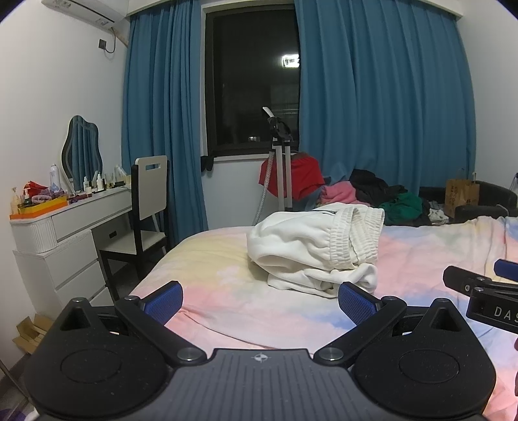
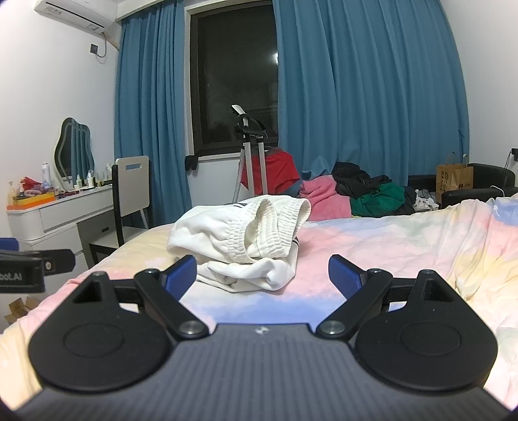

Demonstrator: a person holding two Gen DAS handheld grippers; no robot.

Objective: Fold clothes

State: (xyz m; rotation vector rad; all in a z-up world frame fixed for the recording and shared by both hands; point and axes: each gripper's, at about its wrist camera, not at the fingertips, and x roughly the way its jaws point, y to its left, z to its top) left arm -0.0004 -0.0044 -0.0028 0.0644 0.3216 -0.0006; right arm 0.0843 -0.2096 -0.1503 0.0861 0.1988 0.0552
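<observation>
Across the far wall, blue curtains point(image 1: 382, 107) hang on both sides of a dark window point(image 1: 252, 81), with an air conditioner point(image 1: 84, 9) mounted high in the left corner. Below them the bed point(image 1: 421, 252), covered in a pastel pink, yellow and blue sheet, fills the middle and right of both views. Left of the bed stands a white dressing tabletop point(image 1: 71, 213) with drawers, crowded with bottles and small items beneath a wavy-edged mirror point(image 1: 82, 152), and a chair point(image 1: 145, 210) is pushed partly under it. Beyond the bed's far edge lies a pile of clothes point(image 2: 365, 191) in pink, black and green, with a red garment point(image 1: 301, 178) draped on a stand point(image 1: 280, 168) just left of it and a brown paper bag point(image 2: 453, 181) at the right.

On the sheet, towards the far left part of the bed, sits the white garment point(image 2: 239, 239), bunched into a loose folded heap with its ribbed elastic waistband point(image 2: 259, 239) gaping open on top. It rests alone on the bed, touched by neither tool.

Nearest the cameras, the left hand-held gripper point(image 1: 260, 302) hovers over the sheet just in front of the garment, its blue-padded fingers point(image 1: 163, 304) spread wide and holding nothing. The right hand-held gripper point(image 2: 262, 275) is level with it, just beside it, likewise spread wide and empty, with the garment showing between its fingers just beyond their tips.
</observation>
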